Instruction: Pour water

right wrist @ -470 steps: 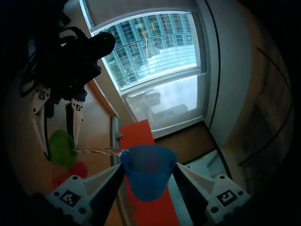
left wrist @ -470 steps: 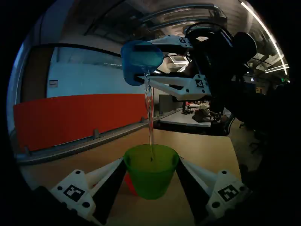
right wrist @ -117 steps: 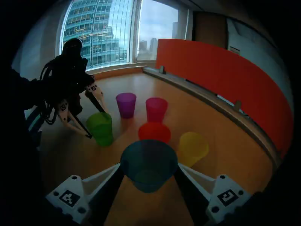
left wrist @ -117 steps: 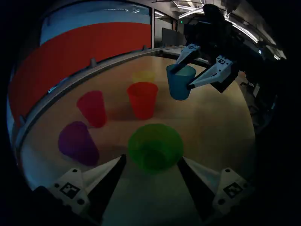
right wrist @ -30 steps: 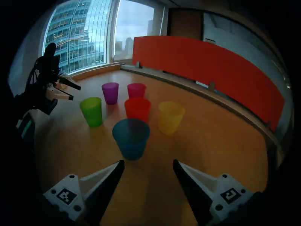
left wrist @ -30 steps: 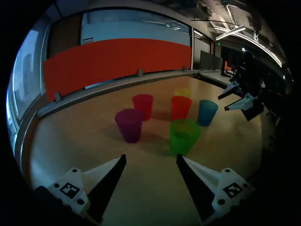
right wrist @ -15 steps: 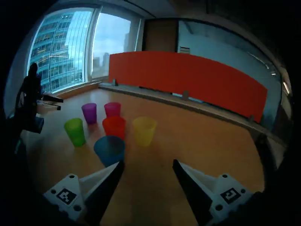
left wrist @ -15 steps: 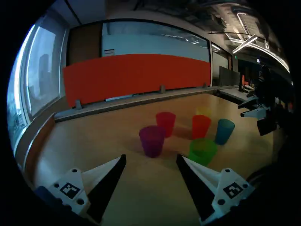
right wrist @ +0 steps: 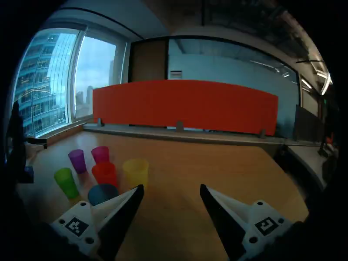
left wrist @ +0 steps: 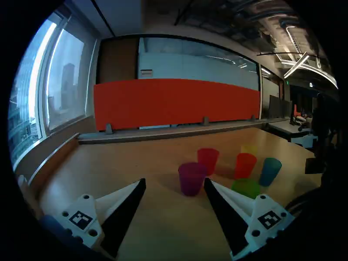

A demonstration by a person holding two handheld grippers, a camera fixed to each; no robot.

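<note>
Several coloured plastic cups stand in a cluster on the wooden table [left wrist: 122, 174]. In the left gripper view the purple cup [left wrist: 191, 178] is nearest, with a pink cup [left wrist: 208, 160], an orange cup [left wrist: 245, 165], a yellow cup [left wrist: 249, 149] and a blue cup [left wrist: 270, 171] behind it. The green cup [left wrist: 244, 187] is partly hidden by a finger. My left gripper [left wrist: 174, 182] is open and holds nothing. In the right gripper view my right gripper [right wrist: 171, 188] is open and holds nothing. The blue cup [right wrist: 102, 193] sits by its left finger, beside the green cup [right wrist: 66, 182].
A long red divider panel [left wrist: 174, 102] runs along the table's far edge, with windows [right wrist: 48, 91] to the side. The orange cup [right wrist: 105, 173], yellow cup [right wrist: 135, 172], purple cup [right wrist: 77, 160] and pink cup [right wrist: 100, 154] stand left of bare tabletop [right wrist: 226, 174].
Both grippers have drawn back from the cups and tilted up. The cups look smaller and lower in each view. Both grippers stay open.
</note>
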